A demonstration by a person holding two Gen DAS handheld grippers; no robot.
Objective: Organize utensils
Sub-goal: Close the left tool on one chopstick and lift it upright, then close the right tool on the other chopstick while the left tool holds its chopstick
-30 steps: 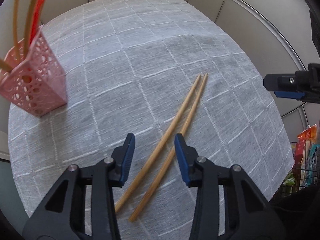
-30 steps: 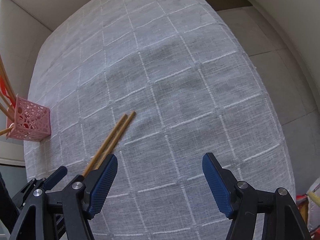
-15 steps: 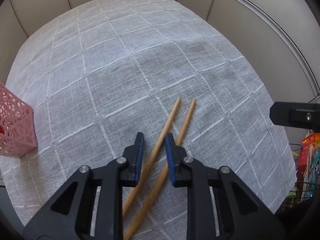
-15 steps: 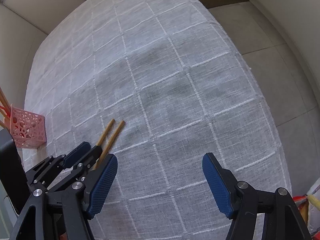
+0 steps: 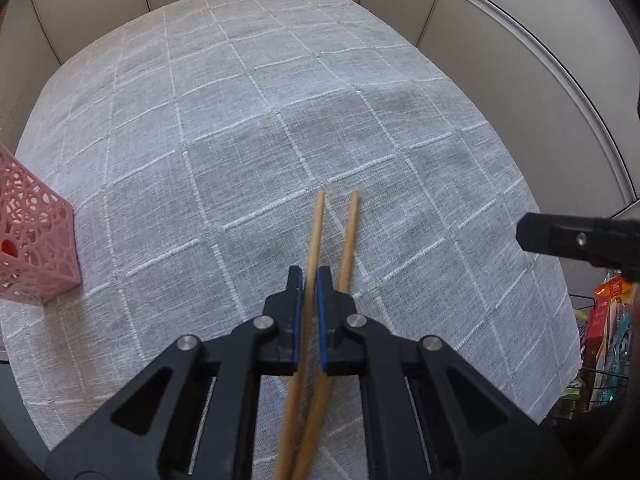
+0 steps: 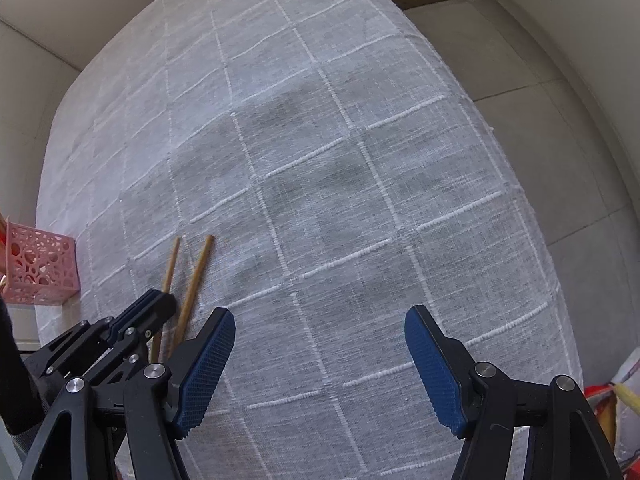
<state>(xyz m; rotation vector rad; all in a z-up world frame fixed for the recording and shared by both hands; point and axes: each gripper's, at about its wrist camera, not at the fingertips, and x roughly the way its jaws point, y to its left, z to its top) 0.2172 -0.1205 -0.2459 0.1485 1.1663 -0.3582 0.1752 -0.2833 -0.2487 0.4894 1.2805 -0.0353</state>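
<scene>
The left hand-held gripper (image 5: 309,276) had narrowed onto one chopstick (image 5: 315,232) — its twin (image 5: 348,236) outside might drop; right hand-held gripper (image 6: 320,332) gaped wide.

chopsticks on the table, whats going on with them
The left gripper has its fingers nearly shut around one of the two wooden chopsticks on the grey checked tablecloth; the second lies just outside. The right gripper hangs open, holding nothing. A pink perforated holder waits at the left.
</scene>
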